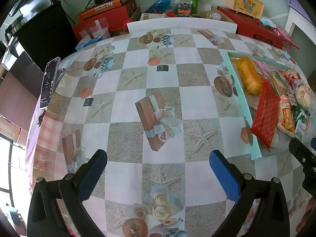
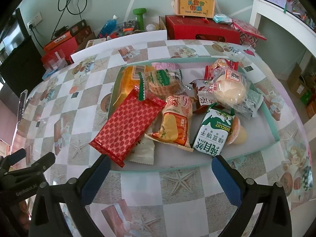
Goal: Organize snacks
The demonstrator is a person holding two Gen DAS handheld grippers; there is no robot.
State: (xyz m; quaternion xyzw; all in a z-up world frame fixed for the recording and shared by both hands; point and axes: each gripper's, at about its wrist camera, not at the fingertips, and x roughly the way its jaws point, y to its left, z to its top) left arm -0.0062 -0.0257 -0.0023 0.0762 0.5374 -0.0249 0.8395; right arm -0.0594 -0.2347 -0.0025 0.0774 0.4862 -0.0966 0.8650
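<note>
Now I am holding both tongs low over the table point(image 1: 158, 83), and neither one is gripping anything. My left gripper point(image 1: 158, 174) is standing wide open at the bottom of its frame, with only the patterned cloth between its blue pads. My right gripper point(image 2: 161, 177) is also spread wide at the bottom of its frame, just in front of the near rim of the mint-green tray point(image 2: 273, 126), and its pads are not touching any packet.

All the snacks I can see are lying inside this tray, which is filling the middle of the right view and the right side of the left view. They are piled loosely. The red patterned packet point(image 2: 127, 127) is leaning over the tray's left rim, so one corner is hanging outside. Beside it the orange chip bag point(image 2: 175, 122) is lying on a pale wrapper, and the green and white biscuit pack point(image 2: 212, 132) is resting against a small jelly cup point(image 2: 238, 132). A round bun in clear wrap point(image 2: 228, 91) is sitting higher in the frame, and a yellow packet point(image 2: 128, 81) is filling the upper left corner of the tray.

I judge this fits either snacks already gathered in the tray, or a pile waiting to be sorted out.
</note>
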